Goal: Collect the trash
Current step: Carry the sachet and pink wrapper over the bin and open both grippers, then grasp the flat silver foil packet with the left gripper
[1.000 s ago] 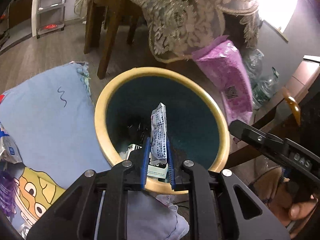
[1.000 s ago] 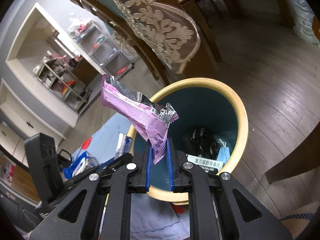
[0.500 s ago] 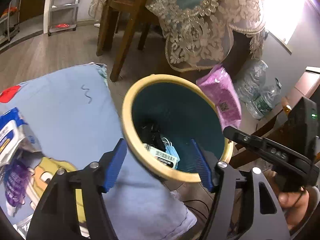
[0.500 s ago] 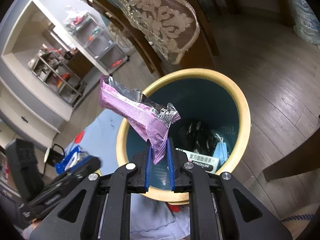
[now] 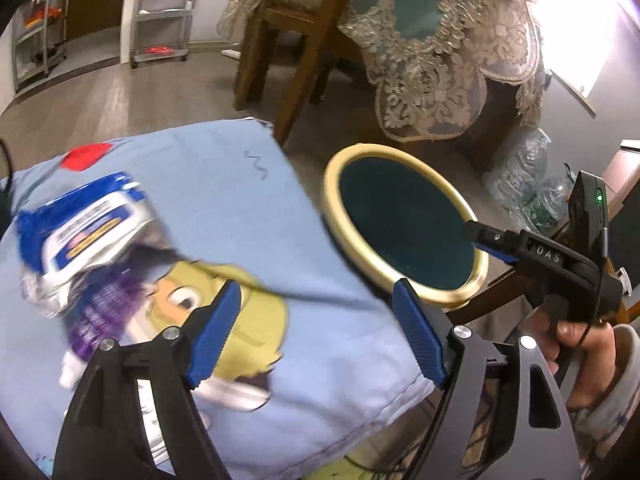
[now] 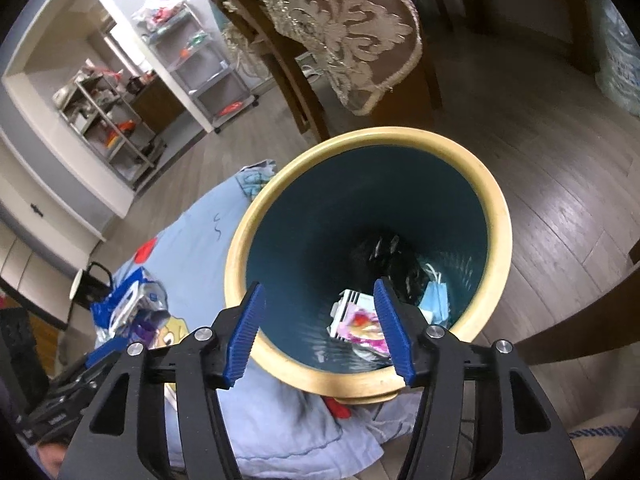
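Observation:
A round bin with a yellow rim (image 6: 498, 216) and dark teal inside stands on the floor beside a blue cartoon cushion (image 5: 224, 200). My right gripper (image 6: 320, 332) is open and empty just above the bin's near rim. The purple wrapper (image 6: 362, 326) lies at the bin's bottom with a blue face mask (image 6: 436, 294) and other trash. My left gripper (image 5: 316, 332) is open and empty over the cushion, left of the bin (image 5: 336, 204). A blue and white wrapper (image 5: 84, 228) and a purple wrapper (image 5: 100, 312) lie blurred on the cushion.
A chair (image 5: 304, 40) and a table with a lace cloth (image 5: 440, 60) stand behind the bin. Plastic bottles (image 5: 528, 184) lie on the floor at the right. Metal shelves (image 6: 208, 68) stand at the far wall. The right gripper also shows in the left wrist view (image 5: 500, 240).
The left gripper opened, dropped its silver wrapper into the bin and swung left over the cushion. The right gripper opened and the purple wrapper fell into the bin.

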{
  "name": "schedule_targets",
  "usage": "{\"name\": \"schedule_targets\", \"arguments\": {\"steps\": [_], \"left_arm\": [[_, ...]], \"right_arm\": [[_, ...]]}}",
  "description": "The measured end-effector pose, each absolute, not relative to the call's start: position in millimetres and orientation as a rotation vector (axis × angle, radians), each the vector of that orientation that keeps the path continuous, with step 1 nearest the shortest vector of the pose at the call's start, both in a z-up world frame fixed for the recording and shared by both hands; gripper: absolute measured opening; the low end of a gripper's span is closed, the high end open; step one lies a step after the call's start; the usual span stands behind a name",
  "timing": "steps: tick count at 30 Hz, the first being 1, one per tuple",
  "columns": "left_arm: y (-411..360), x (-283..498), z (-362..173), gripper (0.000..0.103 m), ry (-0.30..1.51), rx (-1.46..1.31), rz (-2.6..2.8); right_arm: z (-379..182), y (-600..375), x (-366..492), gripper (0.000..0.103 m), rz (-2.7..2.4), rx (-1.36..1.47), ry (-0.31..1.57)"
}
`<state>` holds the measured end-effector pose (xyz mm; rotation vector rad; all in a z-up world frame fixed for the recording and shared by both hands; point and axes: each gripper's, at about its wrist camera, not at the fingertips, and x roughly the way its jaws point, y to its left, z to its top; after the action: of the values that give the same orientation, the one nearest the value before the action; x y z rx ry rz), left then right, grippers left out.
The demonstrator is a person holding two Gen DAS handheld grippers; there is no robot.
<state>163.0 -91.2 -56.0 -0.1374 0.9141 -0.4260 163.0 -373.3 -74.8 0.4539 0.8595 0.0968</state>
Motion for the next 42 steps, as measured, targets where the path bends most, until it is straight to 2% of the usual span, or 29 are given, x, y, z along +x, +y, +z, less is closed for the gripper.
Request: {"name": "schedule_targets", "arguments": {"steps": [7,16,29,36,42], "left_arm": [[-42,142,-58,0.083,0.911,-0.146,-0.326],[2,110,-81,0.084,0.958,-0.23,-0.214],[5,116,-117,0.084,1.119,-0.172,-0.106],[2,112,-108,0.084,1.151,-0.126,-0.091],[-12,118,-106,0.084,1.258,0.004,-0.168]], "right_arm": [[-72,-365,162,0.066,0.117,0.419,0.845],[-68,-360,161,0.07,0.133,0.404,0.833],[-70,-361,162,0.07,0.132,0.412,0.838],[-70,-362,161,0.07,0.128,0.412,0.844],[-73,-359,161,0.07,0.124,0.414,0.852]]}}
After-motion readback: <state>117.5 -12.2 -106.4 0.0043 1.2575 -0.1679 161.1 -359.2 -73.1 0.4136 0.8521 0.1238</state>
